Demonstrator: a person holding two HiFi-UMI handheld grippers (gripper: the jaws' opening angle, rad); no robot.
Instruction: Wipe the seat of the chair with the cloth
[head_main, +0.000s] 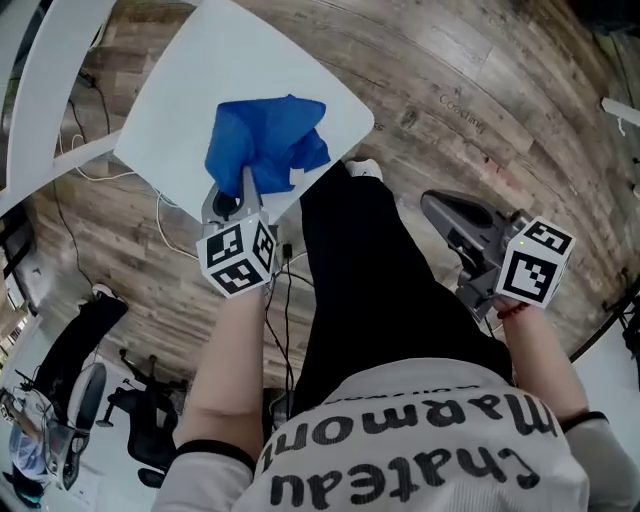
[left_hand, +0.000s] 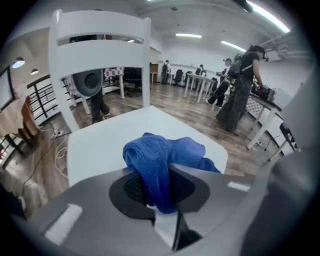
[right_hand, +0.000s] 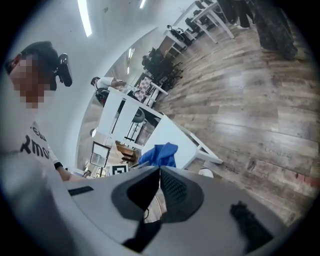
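Note:
A white chair seat (head_main: 200, 90) fills the upper left of the head view, and a crumpled blue cloth (head_main: 265, 145) lies on its near right part. My left gripper (head_main: 232, 205) is shut on the cloth's near edge at the seat's front rim. In the left gripper view the cloth (left_hand: 165, 160) bunches up between the jaws, with the seat (left_hand: 105, 145) and white backrest (left_hand: 100, 32) beyond. My right gripper (head_main: 450, 215) hangs to the right over the floor, shut and empty. Its own view shows the chair seat (right_hand: 175, 137) and the cloth (right_hand: 159, 154) at a distance.
My black trouser leg and white shoe (head_main: 362, 170) stand between the grippers, beside the seat's corner. White cables (head_main: 170, 215) lie on the wooden floor under the chair. A black office chair (head_main: 140, 420) is at lower left. People and white desks (left_hand: 240, 90) stand far behind.

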